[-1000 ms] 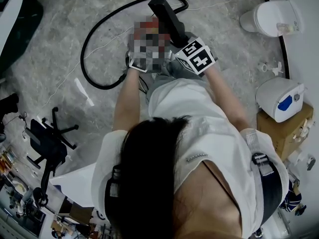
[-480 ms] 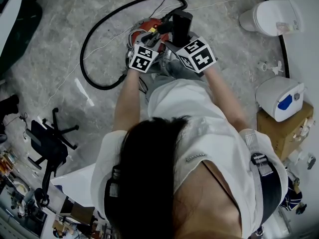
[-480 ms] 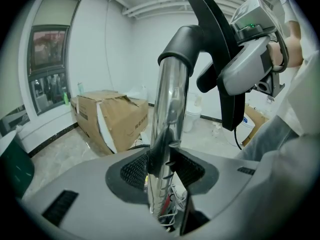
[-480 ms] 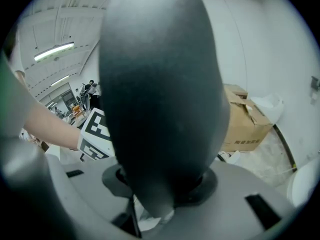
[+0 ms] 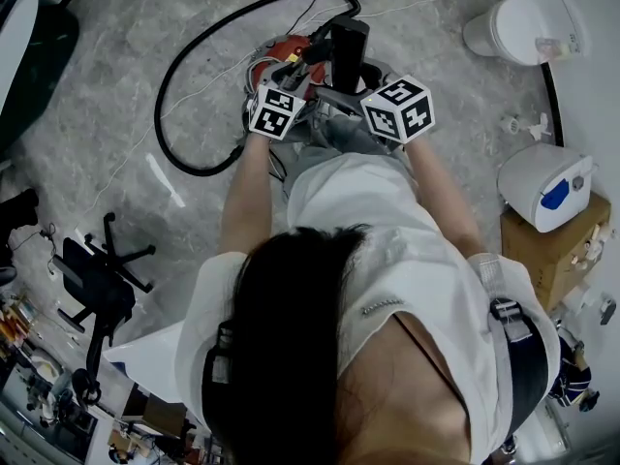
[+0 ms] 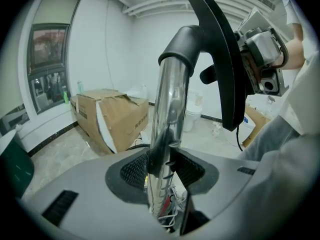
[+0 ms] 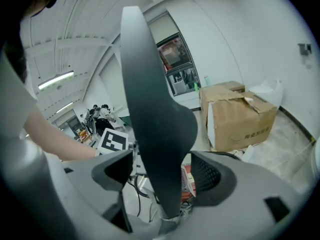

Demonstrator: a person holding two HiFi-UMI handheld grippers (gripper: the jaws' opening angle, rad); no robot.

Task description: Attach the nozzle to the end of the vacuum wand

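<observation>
Grey marbled floor (image 5: 97,85) lies beneath the vacuum wand (image 6: 167,109).

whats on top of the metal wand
The black nozzle sits on the upper end of the metal wand. Its collar covers the wand's tip, so how far it is seated cannot be seen.

A bare workroom, half office and half lab — stone-patterned floor (image 5: 116,95), a black office chair (image 5: 97,269), cardboard boxes (image 6: 107,116) by white walls (image 6: 125,59), a toilet (image 5: 518,27) standing loose, a strip light (image 7: 56,80), tall windows (image 6: 47,59) — people (image 7: 102,113) gathered far off.
</observation>
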